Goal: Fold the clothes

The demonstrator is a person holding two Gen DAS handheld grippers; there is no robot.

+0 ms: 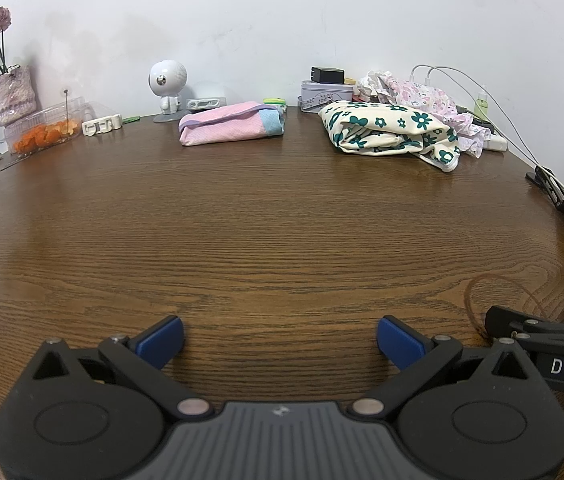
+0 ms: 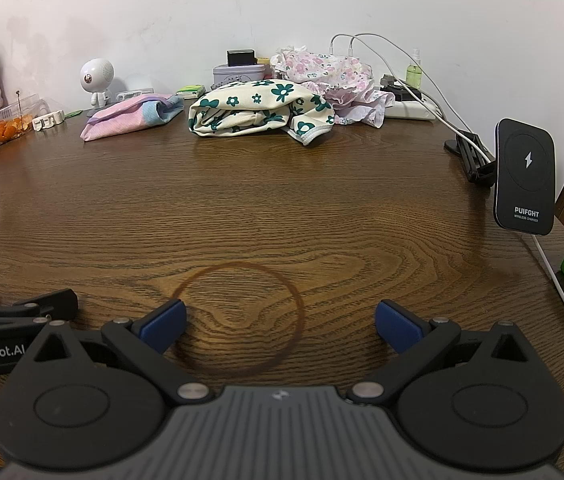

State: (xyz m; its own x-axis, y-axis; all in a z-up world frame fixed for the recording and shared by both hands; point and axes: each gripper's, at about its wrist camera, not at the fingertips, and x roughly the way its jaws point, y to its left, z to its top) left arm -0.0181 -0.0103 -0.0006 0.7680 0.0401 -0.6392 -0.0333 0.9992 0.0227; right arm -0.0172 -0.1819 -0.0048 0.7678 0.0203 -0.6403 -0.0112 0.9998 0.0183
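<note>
Your fingers: the left gripper (image 1: 280,340) and the right gripper (image 2: 281,326) both have their blue pads spread wide, holding nothing, low over the brown wooden table (image 1: 266,224).
Side by side: your two grippers sit close together.
Straight ahead: bare wood with lots of room to spread cloth.
The clothes: far ahead of your fingers, near the back wall.
Next piece, my guess: the cream cloth with green flowers (image 2: 260,112), bunched up, lying long from left to right.
Nearer hand: your right one, a little.
Already folded: the pink and blue cloth (image 2: 134,116), left of it.
Behind it: a crumpled white cloth with pink flowers (image 2: 330,74).
Watch out: white cables (image 2: 394,60) and a black phone charger stand (image 2: 526,176) on your right.
</note>
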